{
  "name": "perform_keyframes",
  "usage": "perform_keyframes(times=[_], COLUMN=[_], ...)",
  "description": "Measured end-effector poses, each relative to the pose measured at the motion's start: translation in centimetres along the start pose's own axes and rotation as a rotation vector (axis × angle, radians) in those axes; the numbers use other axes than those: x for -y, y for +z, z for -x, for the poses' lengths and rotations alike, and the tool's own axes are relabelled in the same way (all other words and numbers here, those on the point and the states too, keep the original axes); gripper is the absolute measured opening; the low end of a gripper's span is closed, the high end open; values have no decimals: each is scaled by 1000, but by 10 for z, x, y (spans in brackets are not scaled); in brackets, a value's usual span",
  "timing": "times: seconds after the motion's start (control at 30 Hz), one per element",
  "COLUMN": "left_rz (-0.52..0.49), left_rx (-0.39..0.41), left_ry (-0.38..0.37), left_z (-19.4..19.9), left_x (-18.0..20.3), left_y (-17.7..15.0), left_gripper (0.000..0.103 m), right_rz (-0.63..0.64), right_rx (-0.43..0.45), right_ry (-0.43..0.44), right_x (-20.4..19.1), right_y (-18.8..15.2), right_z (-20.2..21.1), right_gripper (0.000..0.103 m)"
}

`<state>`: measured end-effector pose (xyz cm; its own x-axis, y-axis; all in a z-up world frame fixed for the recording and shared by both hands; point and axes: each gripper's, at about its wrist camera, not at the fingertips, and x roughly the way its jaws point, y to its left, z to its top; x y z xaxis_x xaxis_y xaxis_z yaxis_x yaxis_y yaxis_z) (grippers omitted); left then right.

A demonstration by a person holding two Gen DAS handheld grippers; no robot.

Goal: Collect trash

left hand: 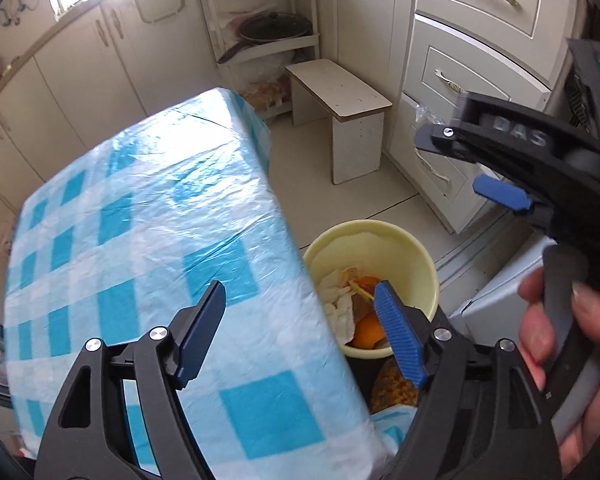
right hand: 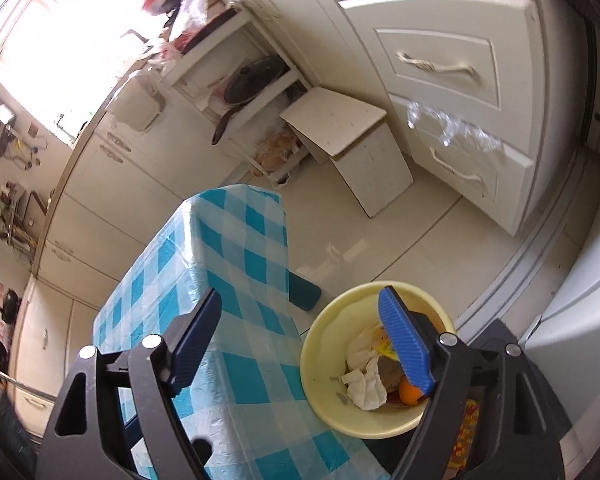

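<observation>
A pale yellow bin [left hand: 428,264] stands on the floor beside the table's right edge. It holds crumpled white paper [left hand: 336,296] and orange peel [left hand: 366,332]. My left gripper [left hand: 300,286] is open above the table edge and the bin, with nothing between its fingers. My right gripper [left hand: 456,164] hangs at the upper right, held by a hand [left hand: 540,320]. In the right wrist view the right gripper [right hand: 300,292] is open and bare above the bin [right hand: 320,360], where white paper [right hand: 364,384], a yellow wrapper [right hand: 380,336] and an orange piece [right hand: 408,394] lie.
The table wears a blue-and-white checked plastic cloth [left hand: 140,220]. A white stool [left hand: 340,92] stands on the tiled floor beyond it, a drawer cabinet [left hand: 480,60] to the right, and a corner shelf with a lidded pan [left hand: 276,28] behind. Clear plastic film [right hand: 448,124] hangs from a drawer.
</observation>
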<state>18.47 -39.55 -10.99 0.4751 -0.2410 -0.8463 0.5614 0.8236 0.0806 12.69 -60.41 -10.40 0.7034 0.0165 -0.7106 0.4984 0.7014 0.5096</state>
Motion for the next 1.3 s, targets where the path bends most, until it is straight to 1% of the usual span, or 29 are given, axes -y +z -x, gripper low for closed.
perform_keyframes(times=[0.1,0.17,0.3,0.43,0.6,0.73,0.93,1.07,1.3], left_rz=[0,3,6,17,51,76,127,170,240], left_rx=[21,29,46,73,97,110,120,137,160], left_ry=[31,38,60,81,95,120,151,182,206], left_z=[23,34,55,79,104,123,154,175,208], left_x=[-6,-9,-14,-23,-40,-58,-91,-114,-145], left_y=[-11,-15,-27,-39,-55,-75,-109,-131,-163], left_gripper=[80,81,84,85,87,88,90,92,93], right_rz=[57,91,159,219,279,319,364,378,424], right_rx=[28,50,96,119,130,154,227,256,220], right_ry=[-18,-30,-47,-50,-63,-57,-37,-14,25], right_x=[-12,-18,-32,-44,-56,-66,-82,-92,-113], right_y=[-4,-5,-9,-18,-45,-71,-111,-131,-163], right_z=[8,13,28,40,57,77,123,159,199], right_gripper=[81,82,89,91,92,93,94,95,96])
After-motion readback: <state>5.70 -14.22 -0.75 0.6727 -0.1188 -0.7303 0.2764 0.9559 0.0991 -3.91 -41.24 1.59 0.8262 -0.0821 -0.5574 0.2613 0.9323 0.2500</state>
